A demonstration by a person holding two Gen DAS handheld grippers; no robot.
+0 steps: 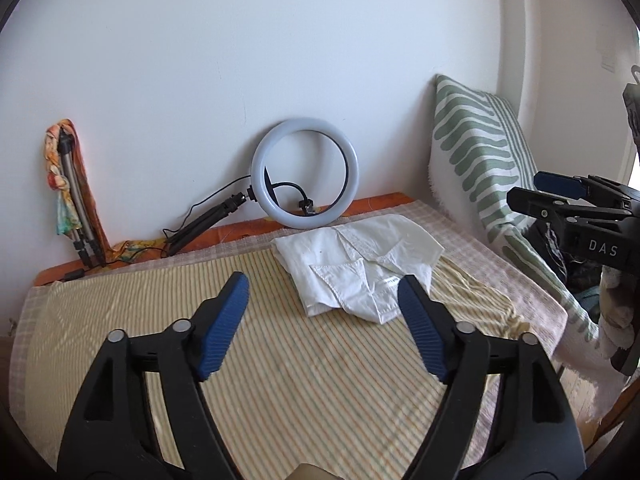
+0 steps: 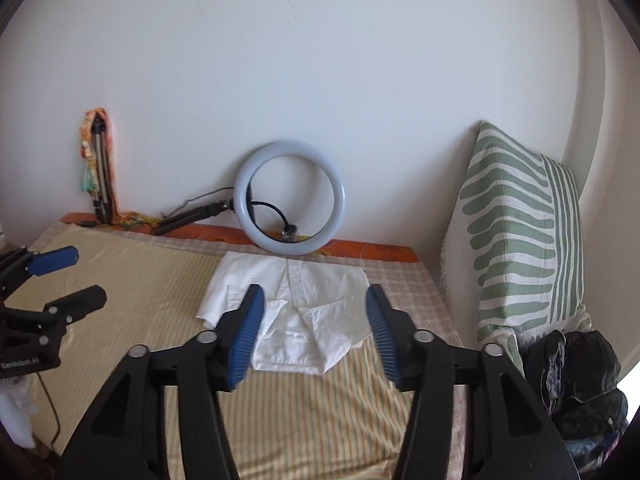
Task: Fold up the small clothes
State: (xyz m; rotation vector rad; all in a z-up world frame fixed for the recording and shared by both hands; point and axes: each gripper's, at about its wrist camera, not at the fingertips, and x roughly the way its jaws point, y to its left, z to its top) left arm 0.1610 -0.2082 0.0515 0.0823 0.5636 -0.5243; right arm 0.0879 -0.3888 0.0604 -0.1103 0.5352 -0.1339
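A small white garment (image 1: 356, 264) lies folded into a compact bundle on the striped bed cover (image 1: 280, 360), toward the far right. It also shows in the right wrist view (image 2: 300, 312). My left gripper (image 1: 324, 284) is open and empty, hovering above the cover just short of the garment's near edge. My right gripper (image 2: 316, 296) is open and empty, held above the garment with its fingers on either side in view. The right gripper also shows at the right edge of the left wrist view (image 1: 560, 196), and the left gripper at the left of the right wrist view (image 2: 72, 276).
A ring light (image 1: 304, 174) on a small tripod leans against the wall behind the garment. A green-striped pillow (image 1: 476, 152) stands at the right. A folded tripod wrapped in cloth (image 1: 72, 192) leans at the back left. Dark clothes (image 2: 572, 384) are piled at the right.
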